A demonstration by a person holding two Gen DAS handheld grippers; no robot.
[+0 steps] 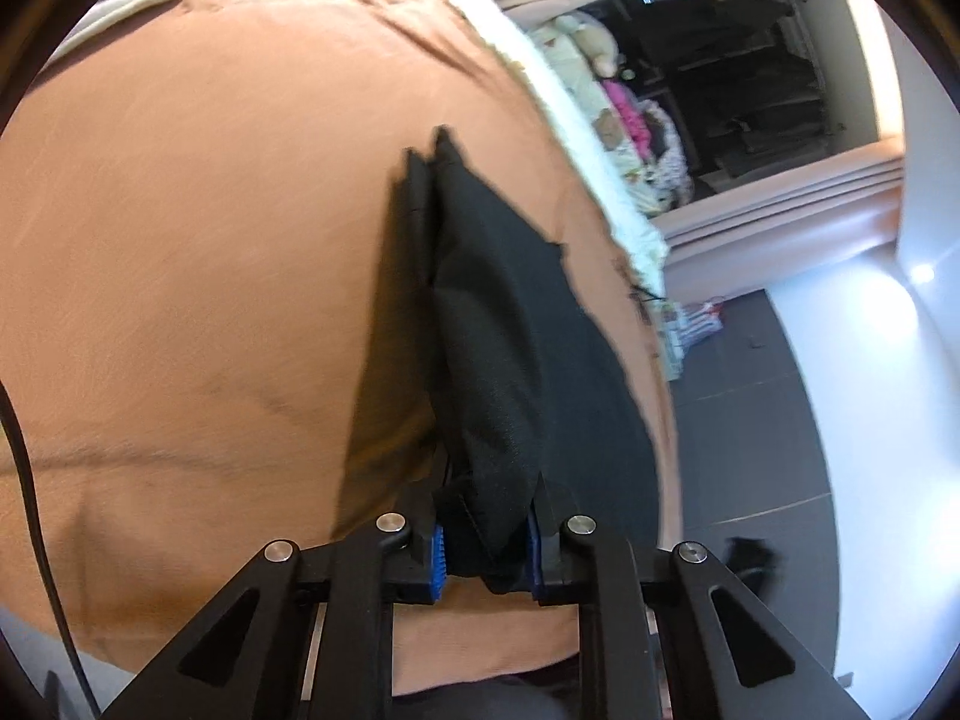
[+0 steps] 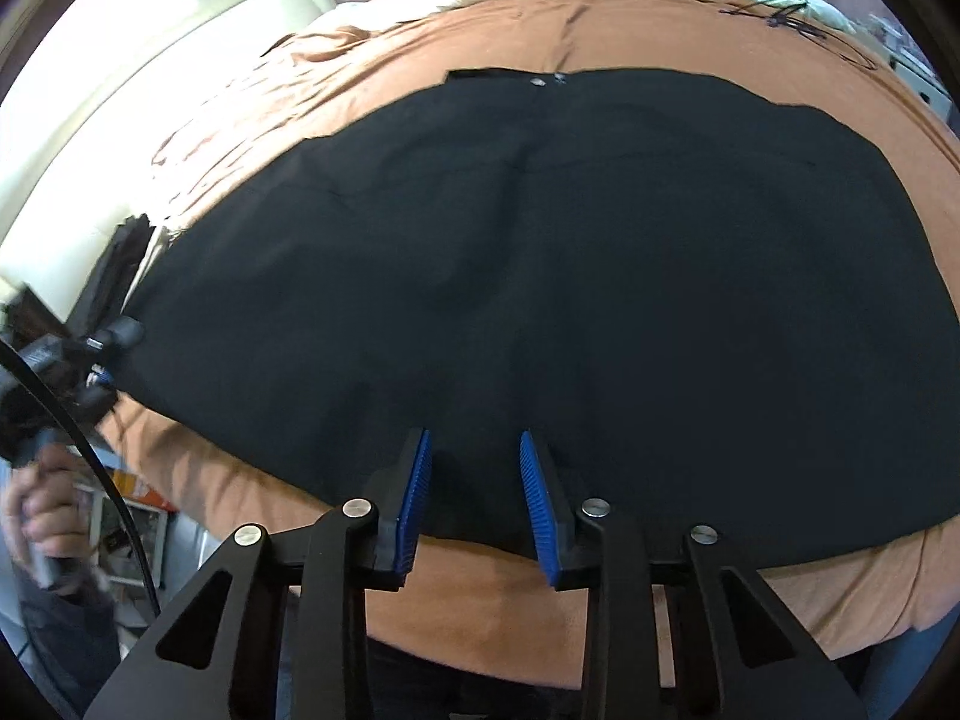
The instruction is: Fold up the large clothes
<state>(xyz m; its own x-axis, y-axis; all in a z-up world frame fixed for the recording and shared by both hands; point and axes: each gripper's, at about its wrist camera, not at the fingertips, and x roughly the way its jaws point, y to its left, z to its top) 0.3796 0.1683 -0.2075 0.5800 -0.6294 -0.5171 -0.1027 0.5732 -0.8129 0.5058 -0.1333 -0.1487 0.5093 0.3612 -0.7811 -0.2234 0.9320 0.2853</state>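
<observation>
In the left wrist view, the left gripper (image 1: 485, 546) is seen clamped on a bunched edge of the black garment (image 1: 510, 324). The cloth is pinched between the blue ribbed pads (image 1: 437, 558), and a thick fold of it is drawn away from the jaws over the orange bedsheet (image 1: 198, 252). The garment is held slightly raised here, and a dark shadow is cast on the sheet just to its left. A white blanket edge (image 1: 576, 138) is seen along the far side of the bed, with a heap of patterned bedding (image 1: 624, 126) beyond it. A grey tiled floor (image 1: 756, 420) is visible at the right, and a thin black cable (image 1: 24, 468) at the left margin.

In the right wrist view, the right gripper (image 2: 475, 498) is shown with its jaws apart. Its blue pads (image 2: 540, 504) are set over the near hem of the garment (image 2: 540, 276), and dark cloth is seen in the gap between them; whether the pads touch the cloth cannot be told. The garment is spread wide and mostly flat across the orange bedsheet (image 2: 456, 594), with a small metal button (image 2: 537, 83) near its far edge. The left gripper (image 2: 90, 354) is seen at the garment's left edge, held by the person's left hand (image 2: 42, 522). Thin black cords (image 2: 786, 15) lie on the sheet at the far right, well apart from the garment.
</observation>
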